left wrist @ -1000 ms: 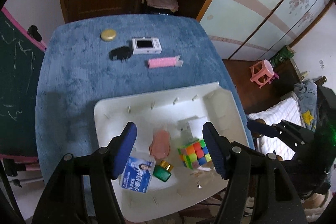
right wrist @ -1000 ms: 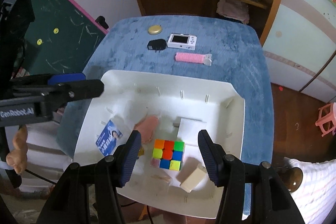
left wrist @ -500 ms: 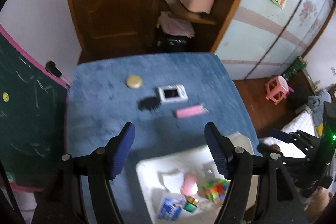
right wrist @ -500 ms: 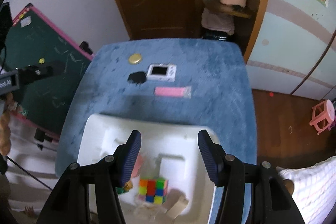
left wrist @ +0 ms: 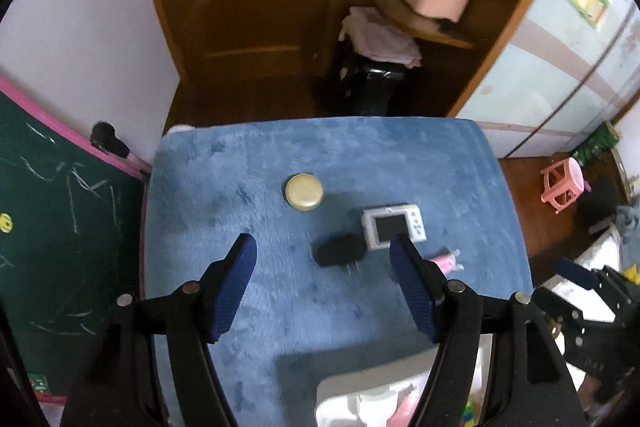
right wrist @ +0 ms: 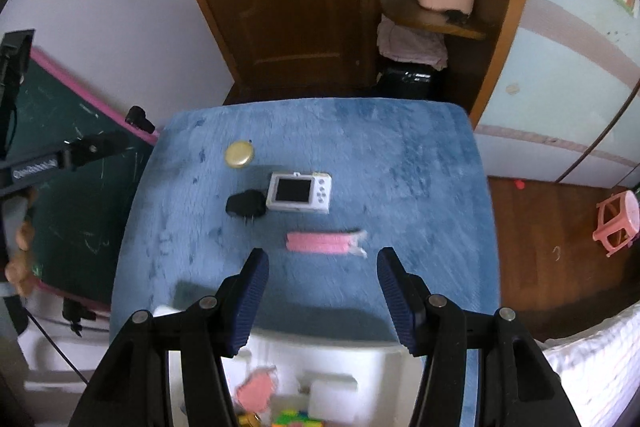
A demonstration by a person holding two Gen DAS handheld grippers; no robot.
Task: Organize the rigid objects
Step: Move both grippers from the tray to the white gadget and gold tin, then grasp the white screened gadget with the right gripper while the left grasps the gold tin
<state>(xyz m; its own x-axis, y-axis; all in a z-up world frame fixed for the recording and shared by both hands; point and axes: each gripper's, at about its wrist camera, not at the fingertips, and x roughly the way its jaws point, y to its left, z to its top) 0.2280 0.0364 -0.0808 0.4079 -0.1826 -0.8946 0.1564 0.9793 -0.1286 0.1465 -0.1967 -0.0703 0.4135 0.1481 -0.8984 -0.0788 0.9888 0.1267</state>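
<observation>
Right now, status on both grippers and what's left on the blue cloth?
Left gripper open, empty. Right gripper open, empty, pink bar just ahead. Camera, black plug, gold lid still outside tray. Nothing blocking.

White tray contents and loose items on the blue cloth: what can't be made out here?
- White tray: both views' bottom edge and claw arms cut it off; contents blurred.
- Pink packet: left view, mostly behind a claw finger.
- Black plug: motion-blurred, prongs unclear.
- Camera: button markings too small.
</observation>
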